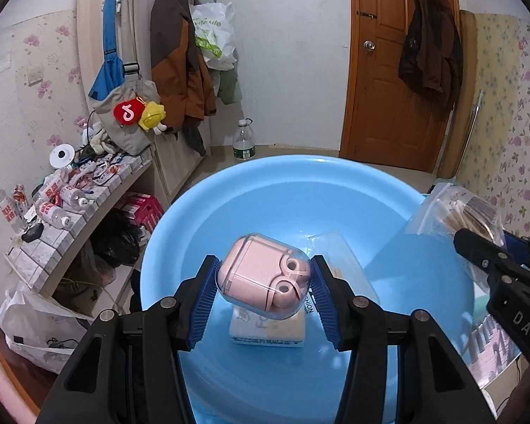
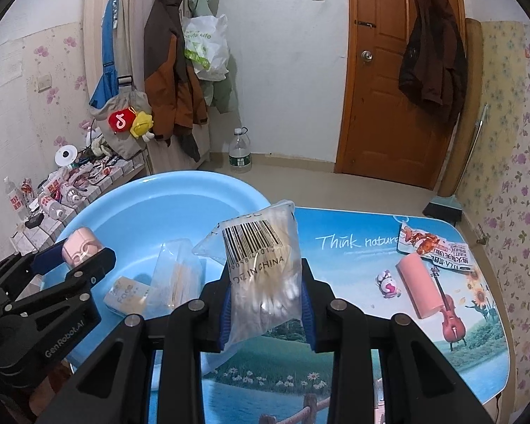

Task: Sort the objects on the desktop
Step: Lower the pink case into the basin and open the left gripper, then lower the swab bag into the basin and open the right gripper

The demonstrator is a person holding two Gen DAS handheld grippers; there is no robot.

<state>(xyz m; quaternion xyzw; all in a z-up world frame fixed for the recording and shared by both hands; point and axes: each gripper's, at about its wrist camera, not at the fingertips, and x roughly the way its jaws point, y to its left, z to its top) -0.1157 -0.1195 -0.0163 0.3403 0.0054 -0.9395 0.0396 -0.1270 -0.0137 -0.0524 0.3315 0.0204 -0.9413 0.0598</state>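
My left gripper (image 1: 264, 291) is shut on a pink earbud case (image 1: 261, 275) in a clear cover, held over the light blue basin (image 1: 265, 176). Under it in the basin lie a small white box (image 1: 266, 330) and a clear bag of wooden sticks (image 1: 339, 258). My right gripper (image 2: 265, 309) is shut on a clear bag of cotton swabs (image 2: 261, 275) with a barcode, at the basin's (image 2: 106, 205) right rim. In the right wrist view the left gripper (image 2: 70, 265) with the pink case (image 2: 77, 249) shows at left. The swab bag (image 1: 455, 212) appears at right in the left wrist view.
On the picture-printed table (image 2: 353, 318) lie a pink cylinder (image 2: 418, 288), a small figurine (image 2: 388, 282) and a snack packet (image 2: 438, 249). A cluttered tiled shelf (image 2: 70, 183) stands left of the basin. A water bottle (image 2: 240, 152) is on the floor by the door (image 2: 388, 70).
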